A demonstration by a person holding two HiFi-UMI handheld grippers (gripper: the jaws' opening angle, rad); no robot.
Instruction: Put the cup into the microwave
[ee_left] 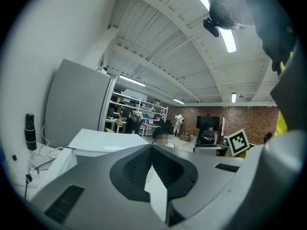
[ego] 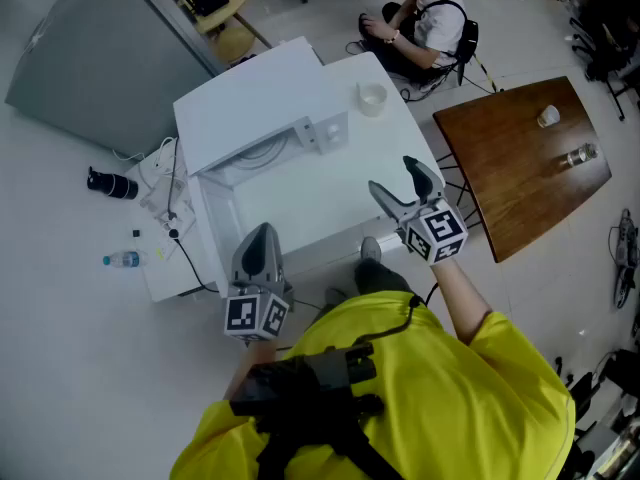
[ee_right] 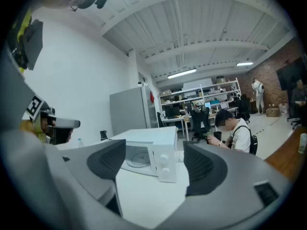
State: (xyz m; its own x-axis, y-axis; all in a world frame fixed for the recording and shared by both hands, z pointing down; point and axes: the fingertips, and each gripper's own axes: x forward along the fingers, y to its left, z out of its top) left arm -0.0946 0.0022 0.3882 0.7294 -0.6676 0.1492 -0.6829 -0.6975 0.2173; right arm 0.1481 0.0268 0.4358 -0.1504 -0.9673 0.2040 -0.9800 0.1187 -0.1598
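A pale translucent cup (ego: pixel 372 99) stands on the white table (ego: pixel 330 203), to the right of the white microwave (ego: pixel 255 108) and behind its control panel (ego: pixel 326 131). The microwave's cavity (ego: pixel 262 154) is open towards me, and in the right gripper view I see its turntable (ee_right: pixel 136 160) and knobs (ee_right: pixel 164 165). My right gripper (ego: pixel 400 190) (ee_right: pixel 153 159) hovers over the table's near right edge, open and empty, well short of the cup. My left gripper (ego: pixel 258 251) (ee_left: pixel 152 150) is at the table's near left edge, shut on nothing. Neither gripper view shows the cup.
To the right stands a brown wooden table (ego: pixel 510 168) carrying a small cup (ego: pixel 548 116) and a glass (ego: pixel 578 155). A person (ego: pixel 425 18) sits beyond the white table. A grey cabinet (ego: pixel 95 53), a water bottle (ego: pixel 122 259), a black object (ego: pixel 108 183) and cables lie left.
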